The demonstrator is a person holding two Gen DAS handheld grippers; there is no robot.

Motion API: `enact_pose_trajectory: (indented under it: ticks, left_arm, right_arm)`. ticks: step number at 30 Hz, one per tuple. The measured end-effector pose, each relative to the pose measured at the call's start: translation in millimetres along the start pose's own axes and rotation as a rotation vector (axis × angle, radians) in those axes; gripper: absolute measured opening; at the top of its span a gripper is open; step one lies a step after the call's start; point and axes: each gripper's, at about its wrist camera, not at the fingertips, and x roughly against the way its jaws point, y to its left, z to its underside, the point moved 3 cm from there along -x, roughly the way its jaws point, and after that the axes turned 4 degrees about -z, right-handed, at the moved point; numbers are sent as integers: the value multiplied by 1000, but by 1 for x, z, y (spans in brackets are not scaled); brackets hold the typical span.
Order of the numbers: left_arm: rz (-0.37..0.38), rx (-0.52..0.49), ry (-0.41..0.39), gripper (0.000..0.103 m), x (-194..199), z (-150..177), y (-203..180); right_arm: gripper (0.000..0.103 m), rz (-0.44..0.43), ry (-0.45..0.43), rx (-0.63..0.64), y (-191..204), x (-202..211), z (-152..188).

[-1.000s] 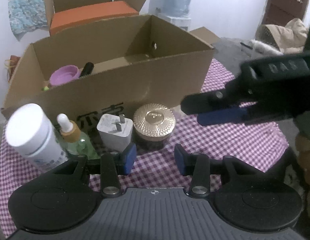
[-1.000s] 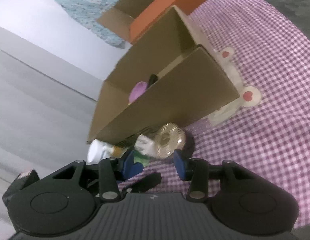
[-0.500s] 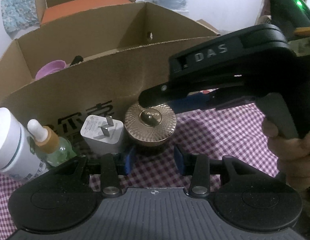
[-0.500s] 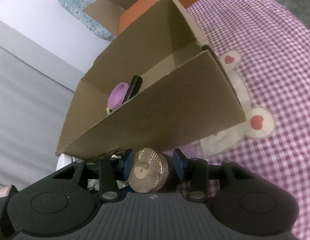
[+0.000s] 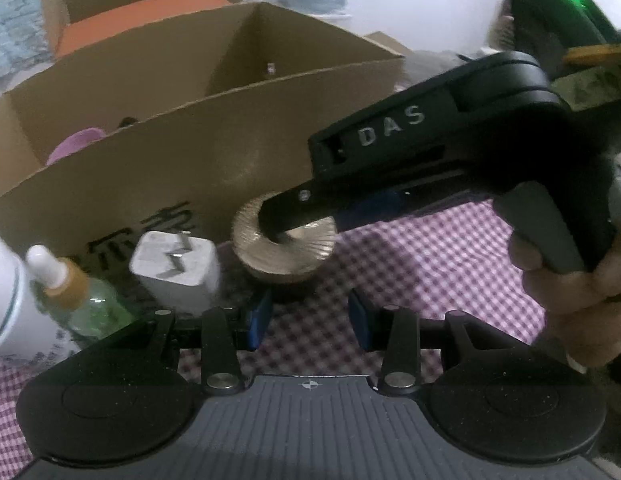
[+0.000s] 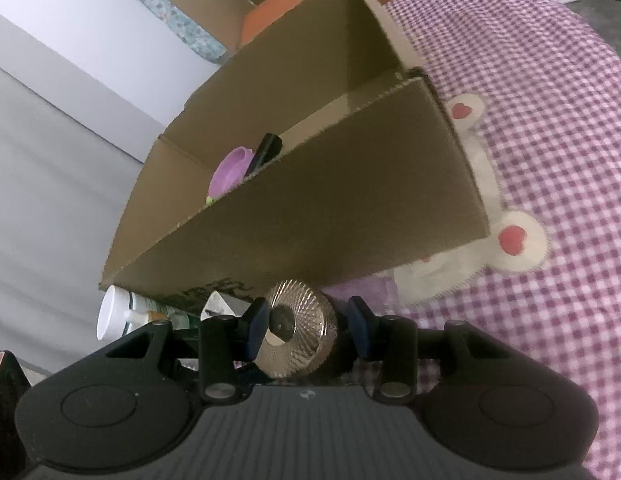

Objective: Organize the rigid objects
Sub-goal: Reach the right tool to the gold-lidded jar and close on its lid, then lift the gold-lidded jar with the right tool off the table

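Gold-lidded jar (image 6: 296, 330) sits on the checked cloth (image 6: 550, 160) against the cardboard box (image 6: 310, 220), between the right gripper (image 6: 306, 326)'s blue pads; its left pad looks to touch the lid, the right stands just clear, so whether it grips I cannot tell. Left gripper (image 5: 309, 320) hovers just short of the jar, jaws parted and empty, beside a white charger (image 5: 176, 268).

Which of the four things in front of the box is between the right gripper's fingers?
The gold-lidded jar. The right gripper straddles it; the charger, dropper bottle and white bottle stand aside.
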Motion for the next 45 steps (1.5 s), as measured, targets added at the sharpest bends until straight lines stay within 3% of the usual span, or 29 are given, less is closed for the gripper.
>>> enact_pose_trajectory:
  ticks: [5,13,25,36,45]
  left_arm:
    - [26,-45,-9,41,3,0,-14]
    - [5,-4,-1,41,12,3,-4]
    - [-46,25,24,41,-5,-4,9]
    - [2,-17,39,42,-5,-8,4]
    - [37,-71,36,43,-5,-8,-10]
  right_arm:
    - [45,-18,24,-13,-4,10,9]
    - [46,12,-20,5,-9,28,2]
    - [47,-19,-5,46,-6,-2,-18]
    - [48,-4,18,61,-7,6,-13]
    - [47,-19,-4,-26,-26,42,2]
